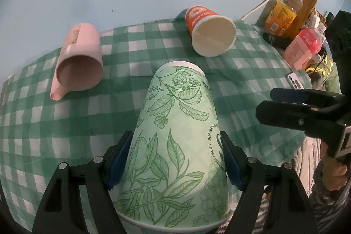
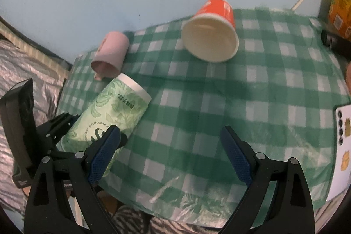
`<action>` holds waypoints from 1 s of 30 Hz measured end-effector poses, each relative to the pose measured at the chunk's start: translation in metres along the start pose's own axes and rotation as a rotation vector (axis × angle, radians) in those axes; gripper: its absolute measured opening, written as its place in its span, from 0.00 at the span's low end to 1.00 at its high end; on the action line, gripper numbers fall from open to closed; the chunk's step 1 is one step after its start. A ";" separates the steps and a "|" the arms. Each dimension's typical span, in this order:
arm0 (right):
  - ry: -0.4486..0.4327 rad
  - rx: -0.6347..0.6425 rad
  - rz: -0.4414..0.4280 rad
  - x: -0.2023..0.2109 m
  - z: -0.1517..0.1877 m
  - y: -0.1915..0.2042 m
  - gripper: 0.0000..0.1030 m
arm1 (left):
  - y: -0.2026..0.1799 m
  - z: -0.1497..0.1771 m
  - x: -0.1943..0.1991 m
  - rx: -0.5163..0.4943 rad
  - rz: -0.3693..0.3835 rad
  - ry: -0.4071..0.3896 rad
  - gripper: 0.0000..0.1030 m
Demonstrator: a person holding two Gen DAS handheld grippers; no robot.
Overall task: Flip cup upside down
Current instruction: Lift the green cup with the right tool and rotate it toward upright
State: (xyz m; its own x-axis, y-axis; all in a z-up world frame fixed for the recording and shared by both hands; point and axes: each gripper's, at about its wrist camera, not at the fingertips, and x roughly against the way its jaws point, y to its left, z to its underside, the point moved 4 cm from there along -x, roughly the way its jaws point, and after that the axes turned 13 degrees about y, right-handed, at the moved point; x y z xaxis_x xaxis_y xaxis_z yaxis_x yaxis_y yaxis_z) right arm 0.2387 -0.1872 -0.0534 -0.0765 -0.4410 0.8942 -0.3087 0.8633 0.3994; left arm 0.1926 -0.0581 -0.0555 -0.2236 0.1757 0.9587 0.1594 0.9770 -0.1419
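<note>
My left gripper (image 1: 175, 159) is shut on a green leaf-print paper cup (image 1: 175, 146), its blue pads pressed on both sides. The cup is held above the checked cloth with its closed base pointing away from the camera and its rim near it. The same cup (image 2: 114, 115) shows at the left in the right wrist view, tilted, with the left gripper behind it. My right gripper (image 2: 171, 155) is open and empty above the cloth's front part; it also appears at the right in the left wrist view (image 1: 291, 106).
A pink mug (image 1: 79, 60) lies on its side at the back left and an orange paper cup (image 1: 210, 32) lies on its side at the back. Bottles (image 1: 285, 12) and a pink pack (image 1: 302, 47) stand at the right edge. A phone (image 2: 344, 142) lies at the right.
</note>
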 end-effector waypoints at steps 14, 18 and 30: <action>0.050 -0.007 -0.018 -0.020 0.008 0.000 0.90 | -0.007 0.011 -0.015 -0.017 -0.022 0.040 0.76; 0.049 -0.007 -0.030 -0.021 0.008 0.002 0.90 | -0.006 0.010 -0.011 -0.023 -0.018 0.051 0.79; 0.077 -0.065 -0.139 -0.031 -0.006 0.021 0.90 | 0.017 0.010 0.040 -0.004 0.031 0.009 0.86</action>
State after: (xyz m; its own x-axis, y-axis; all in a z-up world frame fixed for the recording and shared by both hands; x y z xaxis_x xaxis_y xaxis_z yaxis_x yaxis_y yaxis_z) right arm 0.2400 -0.1540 -0.0710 0.0358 -0.5391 0.8415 -0.2493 0.8106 0.5299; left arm 0.1766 -0.0337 -0.0223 -0.2099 0.2047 0.9561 0.1697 0.9706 -0.1706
